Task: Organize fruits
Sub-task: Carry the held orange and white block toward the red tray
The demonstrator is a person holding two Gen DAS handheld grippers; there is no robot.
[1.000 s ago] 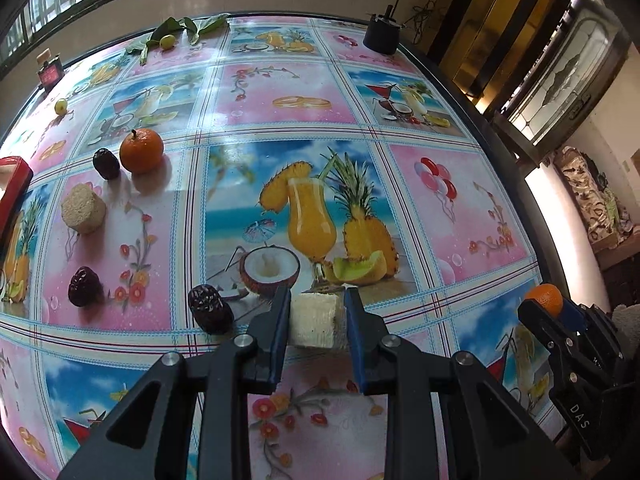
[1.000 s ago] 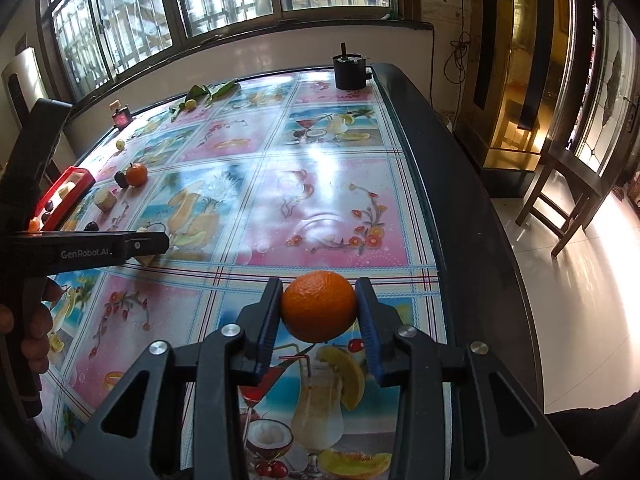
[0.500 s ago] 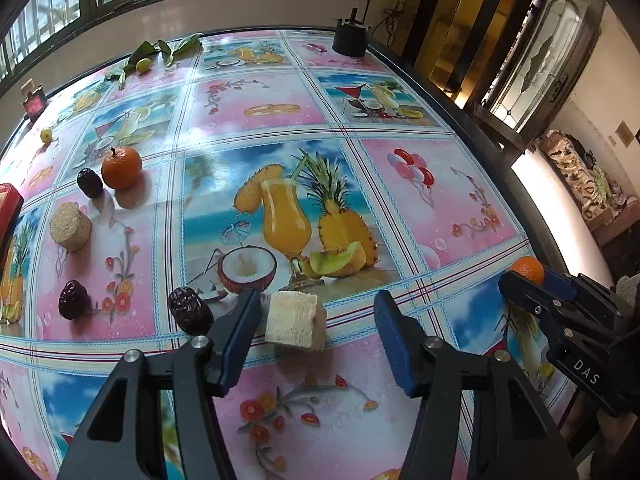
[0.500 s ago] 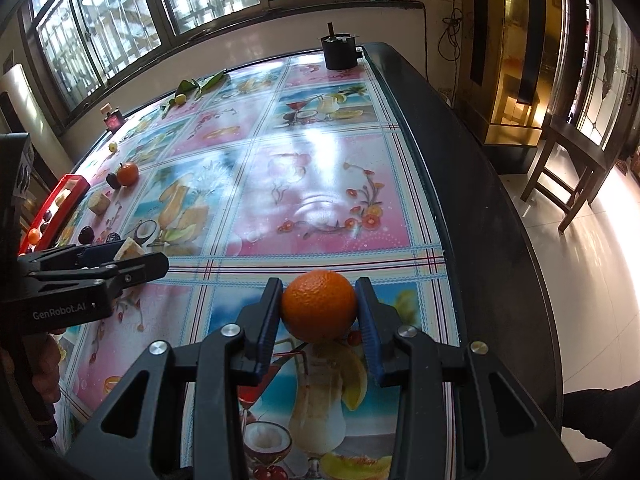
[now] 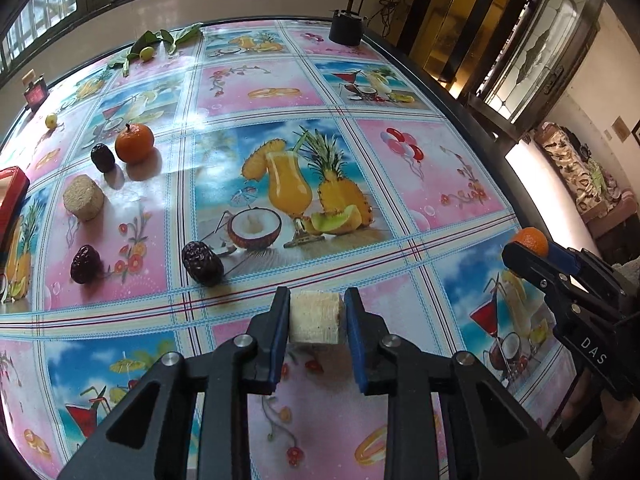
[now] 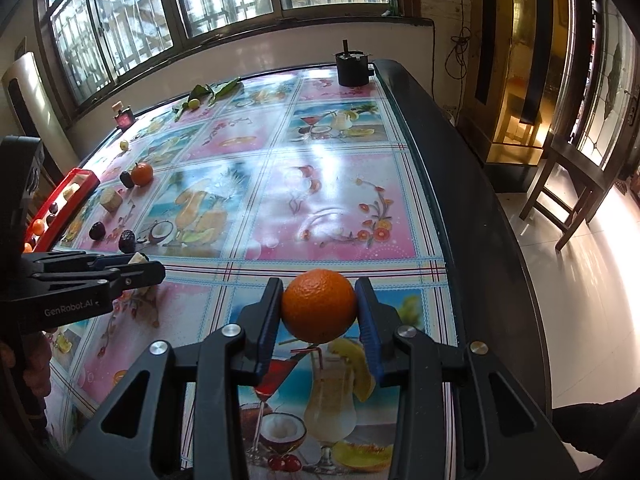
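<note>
I am pinching the pale cane piece [image 5: 316, 322] in my left tool [image 5: 316, 332]; my right tool [image 6: 319, 314] is pinching the orange [image 6: 319, 306]. The red tray [image 6: 60, 204] is lying far left, nearer my left tool.

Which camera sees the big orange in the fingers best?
The right wrist view: the orange sits close and whole between the right gripper fingers. The left wrist view shows only its small top at the far right edge.
</note>
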